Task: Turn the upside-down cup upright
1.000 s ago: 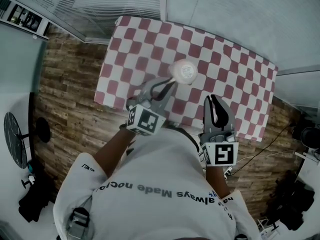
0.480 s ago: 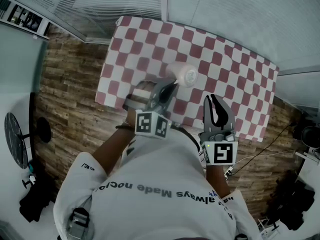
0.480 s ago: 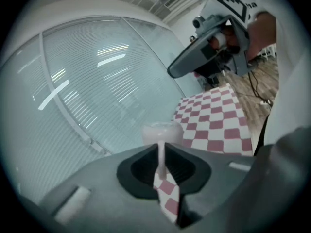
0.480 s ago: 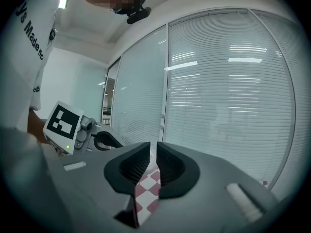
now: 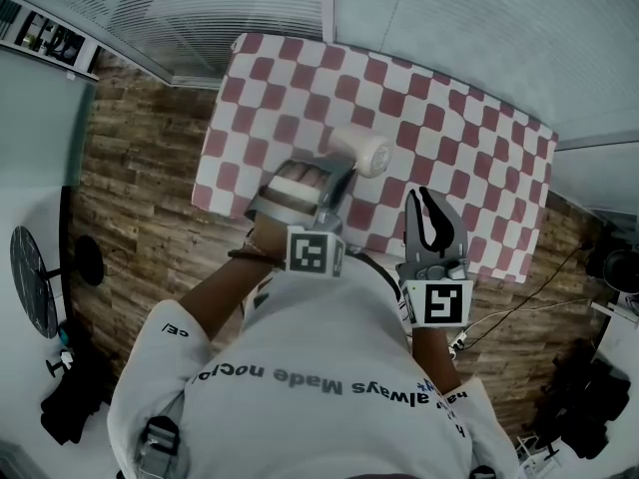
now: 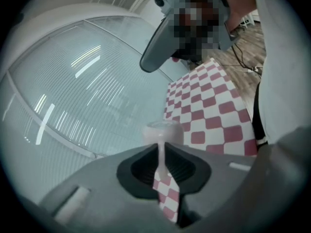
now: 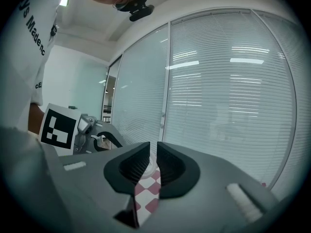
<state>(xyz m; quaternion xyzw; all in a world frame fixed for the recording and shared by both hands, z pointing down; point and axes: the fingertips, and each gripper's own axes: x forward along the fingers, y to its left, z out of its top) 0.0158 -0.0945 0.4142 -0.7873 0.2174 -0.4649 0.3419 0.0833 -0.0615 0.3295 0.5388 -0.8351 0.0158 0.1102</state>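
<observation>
Over the red-and-white checked bench (image 5: pixel 469 158), the left claw (image 5: pixel 344 175) reaches in from the near edge, angled downward and clenched on the thin wall of the white cup (image 5: pixel 364 151), which lies tipped sideways near mid-bench, its mouth hard to make out, while the right claw (image 5: pixel 431 218) hovers level, closed and empty, just to its right.

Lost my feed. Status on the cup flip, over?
Left gripper shut on cup wall, cup tipped sideways. Right gripper shut, empty. Nothing blocking.

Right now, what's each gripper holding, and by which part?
Left gripper pinches the cup by its thin wall. Right gripper is shut on nothing.
</observation>
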